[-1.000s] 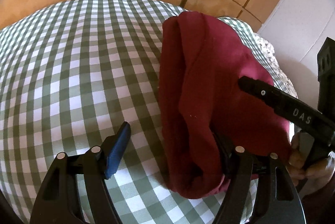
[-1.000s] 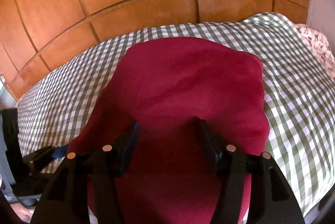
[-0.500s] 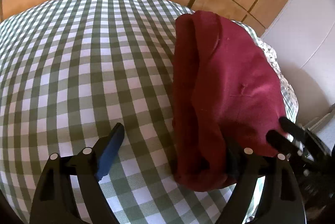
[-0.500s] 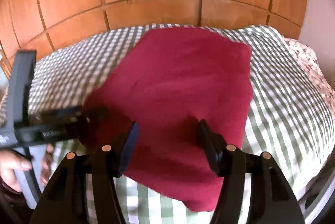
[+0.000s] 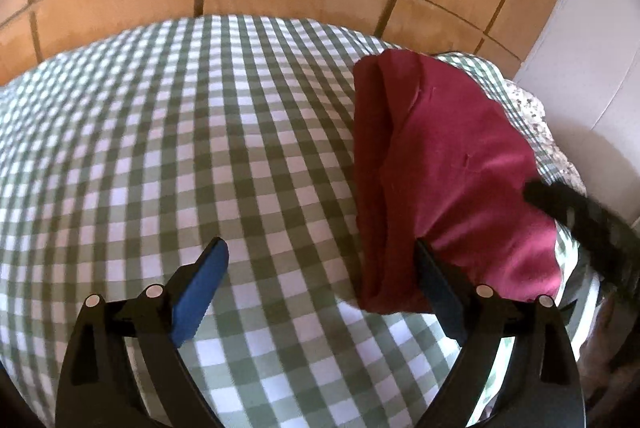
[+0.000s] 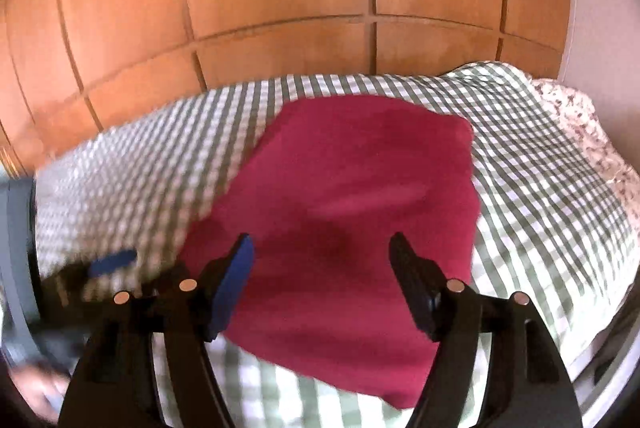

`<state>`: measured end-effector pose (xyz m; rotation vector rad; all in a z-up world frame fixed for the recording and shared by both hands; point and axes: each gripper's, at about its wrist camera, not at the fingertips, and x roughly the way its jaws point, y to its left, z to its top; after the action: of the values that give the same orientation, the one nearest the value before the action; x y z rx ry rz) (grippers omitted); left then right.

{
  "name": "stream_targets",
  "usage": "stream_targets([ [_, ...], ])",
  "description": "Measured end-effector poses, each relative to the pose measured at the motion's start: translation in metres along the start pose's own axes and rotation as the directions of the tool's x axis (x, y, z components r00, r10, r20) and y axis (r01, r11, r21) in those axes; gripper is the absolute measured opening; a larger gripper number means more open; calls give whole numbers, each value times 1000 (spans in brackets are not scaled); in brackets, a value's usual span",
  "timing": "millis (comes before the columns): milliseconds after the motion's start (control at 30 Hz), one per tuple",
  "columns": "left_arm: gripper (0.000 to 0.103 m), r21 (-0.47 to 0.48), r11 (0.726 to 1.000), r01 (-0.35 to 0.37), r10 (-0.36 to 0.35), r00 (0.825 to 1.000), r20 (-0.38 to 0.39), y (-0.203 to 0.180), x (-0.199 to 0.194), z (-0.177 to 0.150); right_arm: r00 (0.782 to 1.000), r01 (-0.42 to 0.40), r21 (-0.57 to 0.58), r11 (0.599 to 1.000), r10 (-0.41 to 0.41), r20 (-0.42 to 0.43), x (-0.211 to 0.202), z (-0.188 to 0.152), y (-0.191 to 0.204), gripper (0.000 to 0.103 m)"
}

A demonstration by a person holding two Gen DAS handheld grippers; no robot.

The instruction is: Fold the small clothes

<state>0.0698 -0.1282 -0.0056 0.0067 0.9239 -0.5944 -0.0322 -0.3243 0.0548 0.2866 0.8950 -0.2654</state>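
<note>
Both claws have let go of the red cloth and pulled back from it, jaws opening.

Left claw (image 5: 316,276) gapes over bare checked bedcover (image 5: 180,147), nothing between its fingers; its right finger hides the cloth's (image 5: 452,163) near left corner. Right claw (image 6: 322,276) hangs spread above the cloth (image 6: 352,195), not pressing it. Folded, the cloth lies toward the bed's right edge. Each claw shows only as a cut-off blur in the other's view.
</note>
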Motion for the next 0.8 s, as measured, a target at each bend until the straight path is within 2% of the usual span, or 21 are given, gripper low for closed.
stream_targets([
  [100,91,5,1000,-16,16,1000,9,0,-9,-4,999,14,7,1000,-14,-40,25,16,2,70],
  [200,92,18,999,-43,42,999,21,-3,-18,-6,984,43,-6,999,-43,-171,68,16,3,72],
  [267,95,23,997,-70,69,997,38,-3,-27,-7,987,72,-35,997,-77,-144,69,14,9,73],
  [400,95,13,991,-130,129,989,70,-3,-41,-9,995,57,-5,998,-57,-82,46,7,12,74],
  [500,98,-5,989,-151,151,986,77,1,-47,-10,997,78,30,997,-77,-27,24,0,8,83],
  [633,99,-17,984,-180,181,978,101,4,-54,-12,992,124,58,991,-124,5,1,-15,5,91],
  [800,99,-33,972,-232,234,964,128,7,-61,-16,979,195,148,970,-201,30,-26,-35,-7,97],
])
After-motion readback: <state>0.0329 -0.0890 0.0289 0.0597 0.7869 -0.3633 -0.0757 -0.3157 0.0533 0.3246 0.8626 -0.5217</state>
